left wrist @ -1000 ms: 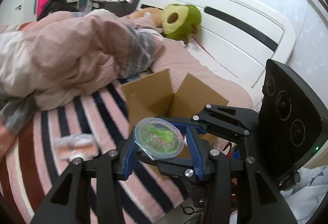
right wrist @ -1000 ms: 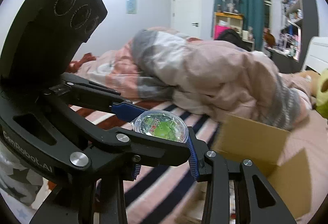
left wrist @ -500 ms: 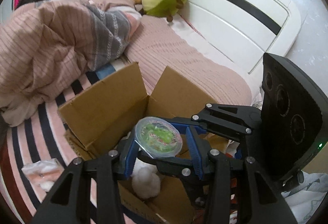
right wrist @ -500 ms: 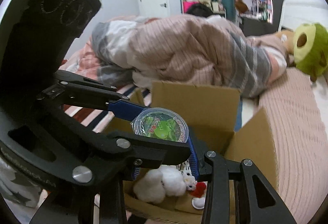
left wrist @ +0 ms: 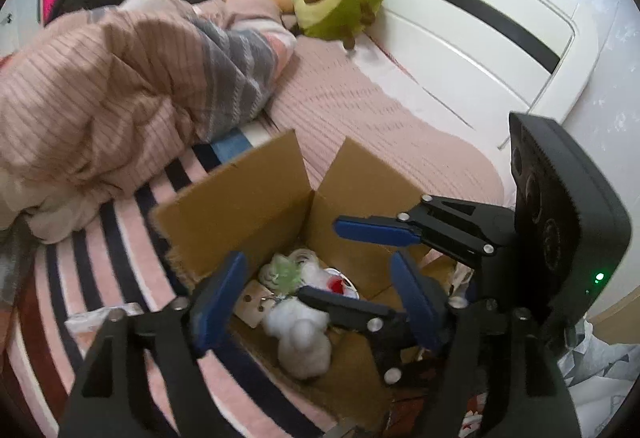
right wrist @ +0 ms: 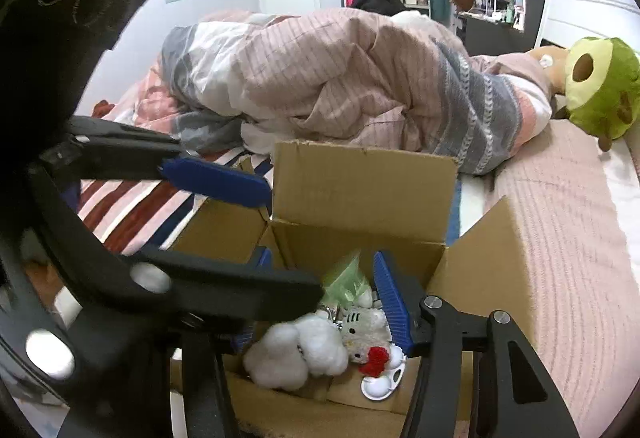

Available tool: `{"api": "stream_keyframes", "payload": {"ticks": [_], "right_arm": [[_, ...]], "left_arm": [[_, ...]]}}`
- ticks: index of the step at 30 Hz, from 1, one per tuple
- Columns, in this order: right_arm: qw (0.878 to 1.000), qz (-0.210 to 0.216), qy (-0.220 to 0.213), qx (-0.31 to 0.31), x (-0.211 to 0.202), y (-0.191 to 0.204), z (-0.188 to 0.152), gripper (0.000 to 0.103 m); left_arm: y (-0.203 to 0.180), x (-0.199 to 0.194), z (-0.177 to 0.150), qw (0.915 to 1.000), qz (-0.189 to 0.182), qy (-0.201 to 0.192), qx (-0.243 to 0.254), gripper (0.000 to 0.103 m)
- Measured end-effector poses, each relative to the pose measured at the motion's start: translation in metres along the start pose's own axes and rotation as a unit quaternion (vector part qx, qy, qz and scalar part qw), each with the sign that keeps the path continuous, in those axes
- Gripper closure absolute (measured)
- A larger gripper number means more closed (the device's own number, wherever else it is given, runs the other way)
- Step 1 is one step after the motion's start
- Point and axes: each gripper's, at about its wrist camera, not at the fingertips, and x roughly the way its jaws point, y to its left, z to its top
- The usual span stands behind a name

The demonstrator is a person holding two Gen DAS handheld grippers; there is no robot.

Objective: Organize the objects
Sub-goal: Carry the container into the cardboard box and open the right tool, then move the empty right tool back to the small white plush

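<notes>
Left wrist view: the left gripper (left wrist: 316,294) has its blue jaws spread and still opening, pads touching nothing. Through the gap, at about 12 o'clock from the jaw midpoint, the jelly cup (left wrist: 285,272) shows as a blurred green-and-clear shape inside the cardboard box (left wrist: 256,197), beside a white plush toy (left wrist: 301,334); its long axis cannot be told through the blur. The right gripper (left wrist: 356,262) enters from 3 o'clock, jaws parted and opening over the box, empty.

Right wrist view: the right gripper's (right wrist: 320,278) blue pads stand apart, gripping nothing. The jelly cup (right wrist: 347,280) sits between them in the picture but lower, in the box (right wrist: 360,189), tilted with its green top toward 11 o'clock, a translucent blur. White plush toys (right wrist: 298,356) lie at 6 o'clock of it. The left gripper (right wrist: 240,222) reaches in from 9 o'clock, released.
</notes>
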Motion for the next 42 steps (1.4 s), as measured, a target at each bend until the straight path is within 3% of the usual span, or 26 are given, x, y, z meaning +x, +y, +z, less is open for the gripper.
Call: {"api": "stream_keyframes", "payload": {"ticks": [12,18,22,30,42], "right_arm": [[0.999,-0.003,-0.023,-0.033,-0.021,0.050,0.014,0.054],[0.996,0.046,-0.036,-0.064,-0.016,0.105,0.026,0.054],[0.992,0.086,-0.020,-0.085,0.006,0.151,0.030,0.054],[0.992,0.099,0.044,-0.067,0.080,0.191,0.018,0.054],[0.995,0.030,0.099,-0.017,0.182,0.163,-0.003,0.054]], "left_arm": [[0.025,-0.088,-0.037,0.9958,0.052,-0.073,-0.018,0.018],[0.064,-0.138,-0.078,0.9885,0.082,-0.114,-0.057,0.017],[0.096,-0.158,-0.107,0.9833,0.100,-0.125,-0.086,0.016],[0.149,-0.155,-0.154,0.9773,0.118,-0.114,-0.134,0.016],[0.205,-0.102,-0.191,0.9733,0.133,-0.052,-0.180,0.016]]}}
